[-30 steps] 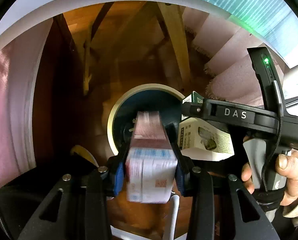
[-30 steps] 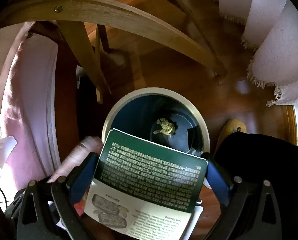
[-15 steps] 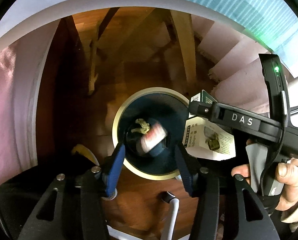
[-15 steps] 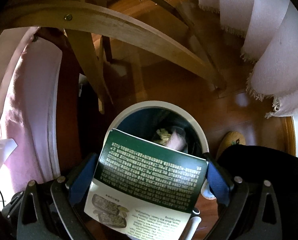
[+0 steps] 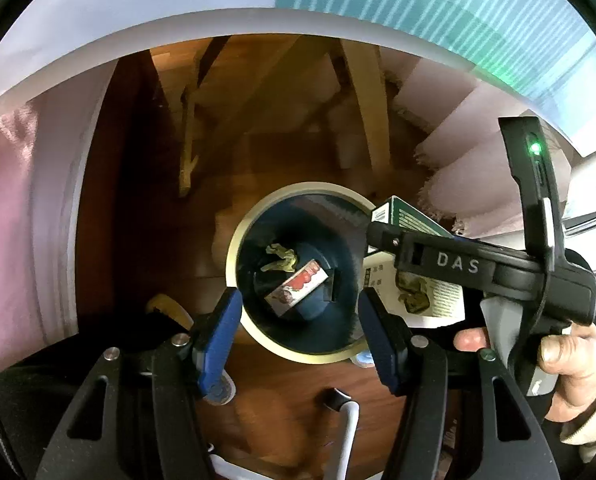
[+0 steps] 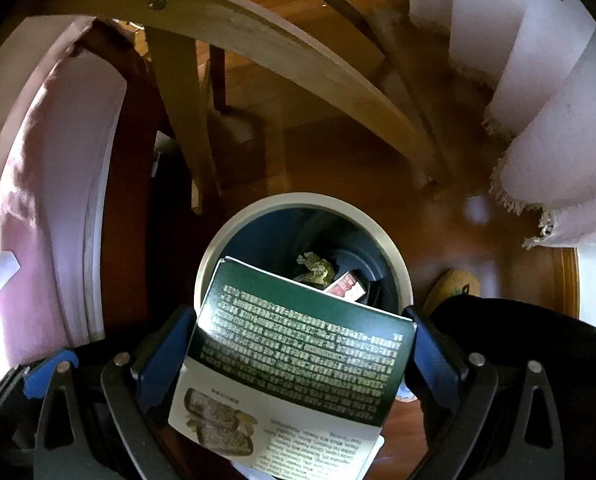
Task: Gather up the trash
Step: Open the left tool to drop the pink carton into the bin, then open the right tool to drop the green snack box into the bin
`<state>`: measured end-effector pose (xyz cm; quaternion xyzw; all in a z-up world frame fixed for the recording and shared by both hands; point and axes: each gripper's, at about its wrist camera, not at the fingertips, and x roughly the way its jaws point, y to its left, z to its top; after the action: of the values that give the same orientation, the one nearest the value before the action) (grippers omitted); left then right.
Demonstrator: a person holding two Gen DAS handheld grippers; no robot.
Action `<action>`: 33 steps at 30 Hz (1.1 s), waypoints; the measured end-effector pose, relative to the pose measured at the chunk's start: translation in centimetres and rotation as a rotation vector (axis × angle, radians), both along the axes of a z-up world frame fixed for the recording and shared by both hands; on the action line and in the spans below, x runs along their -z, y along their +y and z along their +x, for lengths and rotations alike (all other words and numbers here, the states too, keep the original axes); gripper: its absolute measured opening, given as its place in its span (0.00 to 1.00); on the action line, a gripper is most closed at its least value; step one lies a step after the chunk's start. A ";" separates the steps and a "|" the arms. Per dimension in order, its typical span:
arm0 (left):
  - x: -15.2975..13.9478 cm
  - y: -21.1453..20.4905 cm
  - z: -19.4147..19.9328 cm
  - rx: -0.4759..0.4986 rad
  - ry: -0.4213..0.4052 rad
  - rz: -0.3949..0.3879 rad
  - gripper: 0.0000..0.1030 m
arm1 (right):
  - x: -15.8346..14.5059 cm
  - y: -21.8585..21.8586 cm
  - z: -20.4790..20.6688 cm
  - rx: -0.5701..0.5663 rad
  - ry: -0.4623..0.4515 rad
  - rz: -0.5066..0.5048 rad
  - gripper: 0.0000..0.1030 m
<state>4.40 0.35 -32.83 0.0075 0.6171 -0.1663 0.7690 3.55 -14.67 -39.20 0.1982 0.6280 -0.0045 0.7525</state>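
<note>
Wood floor (image 5: pixel 282 400), reddish-brown, glossy. Light wooden chair legs (image 6: pixel 186 112) stand beyond the bin. White fringed cloth (image 6: pixel 553 152) hangs at right, pink fabric (image 6: pixel 30 184) at left. Round trash bin (image 5: pixel 254 332), cream rim, dark blue inside, sits on the floor below both tools. Inside at the bottom: crumpled yellow-green wrapper (image 5: pixel 280 258) and a small red-and-white carton (image 5: pixel 298 286), lying tilted, next to each other. Left tool (image 5: pixel 299 332) jaws spread wide, nothing between them, above the bin's near rim. Right tool (image 6: pixel 298 356) clamped on a green-and-white box (image 6: pixel 298 352), blue pads on both side edges; box sits above the bin's rim, partly over the opening. Right hand (image 5: pixel 569 364) on that tool's handle.
</note>
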 end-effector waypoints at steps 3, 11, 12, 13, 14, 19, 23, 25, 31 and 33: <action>-0.3 -0.2 -0.1 0.010 -0.003 -0.013 0.57 | 0.0 0.0 0.0 0.009 0.001 -0.007 0.99; -0.8 -0.9 -0.3 0.037 0.000 -0.061 0.57 | 0.1 0.5 -0.2 0.008 -0.001 -0.015 0.99; -0.7 -0.9 -0.3 0.037 0.001 -0.061 0.57 | 0.1 0.5 -0.2 0.009 -0.002 -0.012 0.99; -0.6 -0.9 -0.3 0.036 0.003 -0.058 0.57 | 0.1 0.5 -0.2 0.009 -0.002 -0.008 0.99; -0.6 -0.9 -0.2 0.034 0.006 -0.054 0.57 | 0.1 0.5 -0.2 0.009 -0.002 0.000 0.99; -0.2 -0.9 0.1 0.018 0.023 -0.048 0.57 | -0.1 0.6 -0.2 0.005 -0.009 0.038 0.99; 0.0 -1.0 0.3 0.019 0.031 -0.058 0.57 | -0.3 0.7 -0.3 0.005 -0.012 0.050 0.99; 0.1 -1.1 0.3 0.024 0.034 -0.064 0.57 | -0.3 0.6 -0.3 0.010 -0.011 0.058 0.99; 0.6 -1.2 0.3 0.032 0.045 -0.059 0.57 | -0.6 0.4 -0.2 0.007 -0.015 0.076 0.99; 0.7 -1.4 0.4 0.033 0.051 -0.054 0.57 | -0.8 0.5 -0.3 0.005 -0.018 0.089 0.99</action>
<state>4.75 -1.01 -33.54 -0.0075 0.6315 -0.1957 0.7502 3.27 -14.14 -38.43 0.2332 0.6201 0.0233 0.7487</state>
